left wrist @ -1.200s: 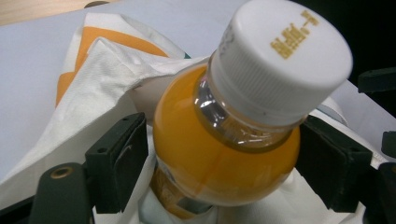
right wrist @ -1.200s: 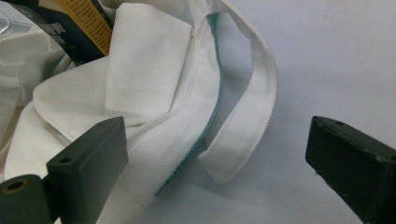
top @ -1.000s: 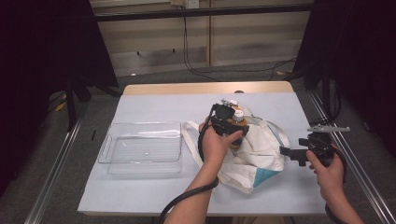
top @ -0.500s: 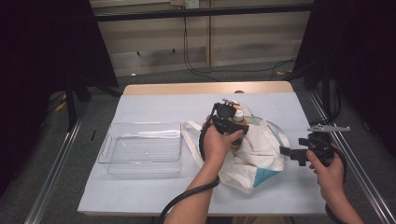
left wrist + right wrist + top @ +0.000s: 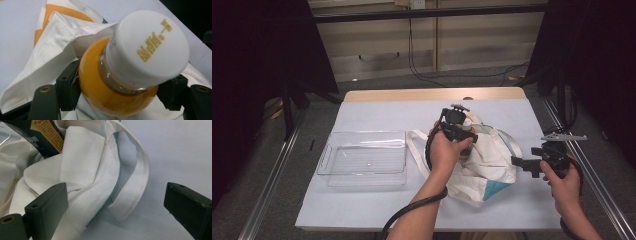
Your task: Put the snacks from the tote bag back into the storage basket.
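A bottle of orange juice (image 5: 110, 95) with a white cap (image 5: 150, 47) stands between the jaws of my left gripper (image 5: 120, 92), which is shut on its shoulder. It is held at the mouth of a white cloth bag (image 5: 489, 162) with orange and teal print, lying right of the table's middle. In the high view the left gripper (image 5: 458, 131) sits over the bag's top. My right gripper (image 5: 521, 163) is open at the bag's right edge. Between its wide jaws lie the bag's teal-trimmed hem (image 5: 85, 175) and a white strap (image 5: 136, 182), untouched.
A clear plastic tray (image 5: 364, 159) rests empty on the white table cover (image 5: 377, 120), left of the bag. Metal rails run along both sides of the table. A black part with a yellow label (image 5: 42, 135) shows beyond the bag in the right gripper view.
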A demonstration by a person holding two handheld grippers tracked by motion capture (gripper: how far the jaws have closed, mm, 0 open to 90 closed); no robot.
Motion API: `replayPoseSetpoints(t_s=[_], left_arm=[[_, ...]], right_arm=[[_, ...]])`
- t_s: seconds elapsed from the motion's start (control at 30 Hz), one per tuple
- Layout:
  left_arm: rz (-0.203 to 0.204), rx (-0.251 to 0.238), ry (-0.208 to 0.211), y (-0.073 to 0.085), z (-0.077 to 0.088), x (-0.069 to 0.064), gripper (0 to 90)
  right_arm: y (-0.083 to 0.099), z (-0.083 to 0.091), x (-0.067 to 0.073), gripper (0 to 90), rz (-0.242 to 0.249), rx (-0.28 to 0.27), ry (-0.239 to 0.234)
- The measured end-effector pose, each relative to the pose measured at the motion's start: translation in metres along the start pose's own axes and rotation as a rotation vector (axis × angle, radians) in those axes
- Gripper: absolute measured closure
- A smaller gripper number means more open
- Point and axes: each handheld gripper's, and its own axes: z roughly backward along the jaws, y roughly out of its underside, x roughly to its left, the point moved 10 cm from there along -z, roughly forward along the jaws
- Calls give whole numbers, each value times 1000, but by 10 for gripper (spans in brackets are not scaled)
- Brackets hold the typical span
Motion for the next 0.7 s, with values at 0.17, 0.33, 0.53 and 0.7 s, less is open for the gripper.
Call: replayPoseSetpoints(t_s=[0.17,0.33,0.53,0.7], left_arm=[[3,32,9,1,4,2,301],[-1,65,16,-2,11,2,302],[-18,94,18,-8,19,-1,301],[-10,131,18,-8,25,2,302]], right_arm=[[-2,1,1,47,2,-4,0],[-2,1,2,46,1,-5,-3],[-2,2,1,45,-2,-12,-8],[-3,2,2,44,2,-15,-12]])
